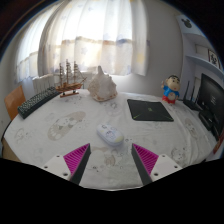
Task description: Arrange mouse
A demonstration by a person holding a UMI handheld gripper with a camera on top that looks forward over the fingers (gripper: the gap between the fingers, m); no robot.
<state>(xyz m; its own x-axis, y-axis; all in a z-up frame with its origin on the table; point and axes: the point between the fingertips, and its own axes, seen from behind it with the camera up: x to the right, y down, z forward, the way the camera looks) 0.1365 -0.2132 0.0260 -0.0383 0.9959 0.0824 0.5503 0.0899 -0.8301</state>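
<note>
gripper (111, 160) spread wide, holding nothing; pale mouse (108, 133) just ahead blends into the patterned tablecloth (60, 125)

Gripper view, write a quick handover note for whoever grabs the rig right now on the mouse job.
Gripper: open, holding nothing, fingers apart above the table.
White mouse: lying on the patterned tablecloth just ahead of the fingers, roughly centred between them, untouched.
Black mouse pad: beyond the mouse, off toward the right finger's side, with nothing on it.
Done: gripper lined up on the mouse.
Left: close in, grasp the mouse, and probably set it on the pad.
</note>
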